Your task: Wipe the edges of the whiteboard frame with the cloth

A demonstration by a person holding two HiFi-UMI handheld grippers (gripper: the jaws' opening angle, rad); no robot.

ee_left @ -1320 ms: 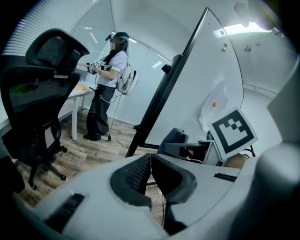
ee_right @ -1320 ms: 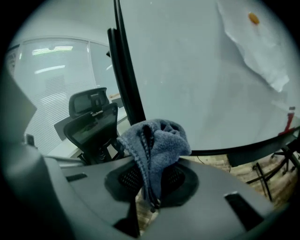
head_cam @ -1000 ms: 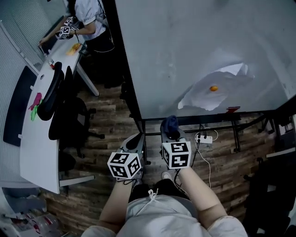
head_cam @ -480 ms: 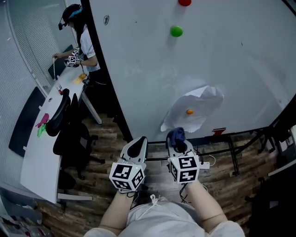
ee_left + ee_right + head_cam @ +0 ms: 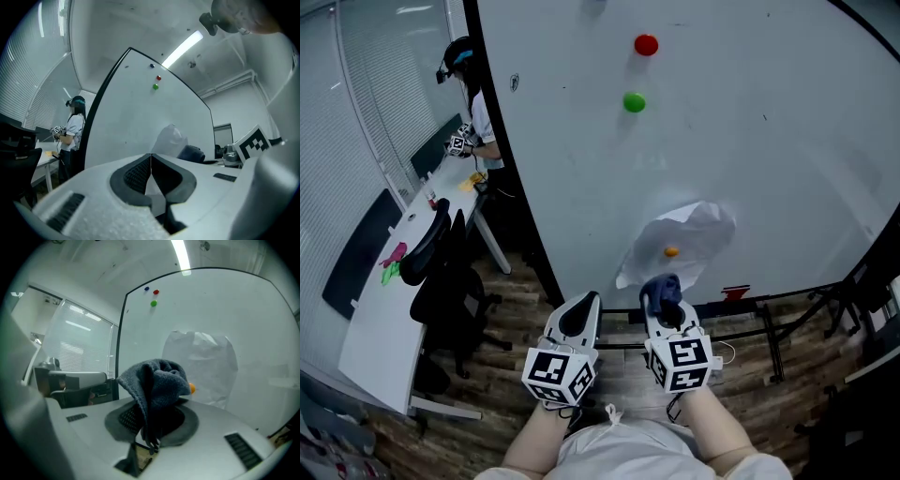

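A large whiteboard (image 5: 750, 159) stands in front of me, its black frame edge (image 5: 508, 159) running down the left side. My right gripper (image 5: 664, 307) is shut on a dark blue cloth (image 5: 660, 292), bunched above the jaws, a little short of the board's bottom edge. In the right gripper view the cloth (image 5: 154, 385) hangs folded between the jaws before the whiteboard (image 5: 243, 319). My left gripper (image 5: 581, 314) is shut with nothing in it, beside the right one and near the frame's lower left corner. The left gripper view shows the whiteboard (image 5: 136, 122) and its black frame edge (image 5: 96, 110).
A white sheet (image 5: 680, 244) is pinned to the board by an orange magnet (image 5: 671, 251); red (image 5: 646, 44) and green (image 5: 633, 101) magnets sit higher. The board's stand (image 5: 769, 323) and cables lie below. At left are a white desk (image 5: 380, 328), a black chair (image 5: 441, 281) and a person (image 5: 478, 122).
My view has tilted upward, so more of the whiteboard and its magnets show. Both grippers have moved forward and up toward the board's lower edge, the cloth still held.
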